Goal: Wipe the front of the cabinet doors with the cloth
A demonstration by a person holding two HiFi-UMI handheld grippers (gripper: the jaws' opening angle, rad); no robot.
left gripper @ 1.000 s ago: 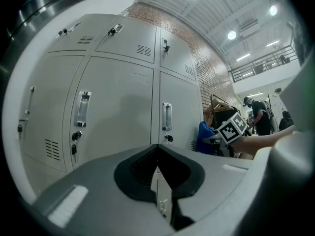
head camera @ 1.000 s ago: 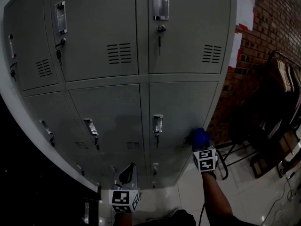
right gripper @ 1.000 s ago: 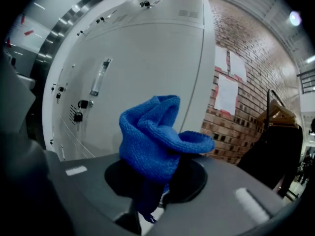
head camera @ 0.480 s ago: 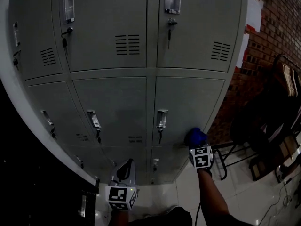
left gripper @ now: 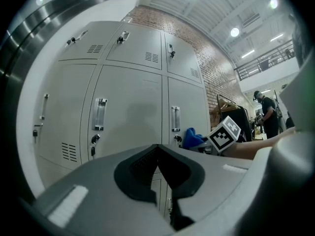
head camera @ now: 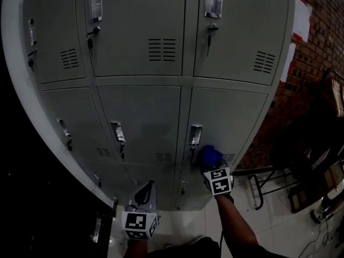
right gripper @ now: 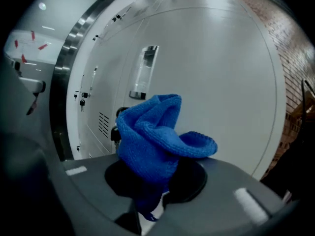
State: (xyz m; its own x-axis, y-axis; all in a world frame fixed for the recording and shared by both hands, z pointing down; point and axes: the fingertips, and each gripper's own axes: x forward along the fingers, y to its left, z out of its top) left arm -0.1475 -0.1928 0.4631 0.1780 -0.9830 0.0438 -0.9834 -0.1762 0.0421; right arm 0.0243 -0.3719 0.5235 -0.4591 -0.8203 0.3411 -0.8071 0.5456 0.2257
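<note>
The grey locker cabinet (head camera: 161, 106) fills the head view, its doors in rows. My right gripper (head camera: 209, 164) is shut on a bunched blue cloth (head camera: 210, 156), which is pressed on the middle-row right door (head camera: 231, 117), just right of its handle (head camera: 195, 135). The right gripper view shows the cloth (right gripper: 157, 136) bulging out of the jaws (right gripper: 155, 181), with the handle (right gripper: 144, 73) beyond. My left gripper (head camera: 144, 193) hangs low before the bottom doors, apart from them; its jaws (left gripper: 160, 154) are shut on nothing.
A brick wall (head camera: 306, 85) runs beside the cabinet on the right. Dark chairs and a clothes rack (head camera: 317, 155) stand there, with a metal frame (head camera: 263, 181) on the pale tiled floor (head camera: 269, 224). Keys hang in several locks. A person (left gripper: 268, 114) stands far off.
My right gripper has slid the cloth leftward across the door, from its right edge toward the handle. The left gripper stayed low in about the same place.
</note>
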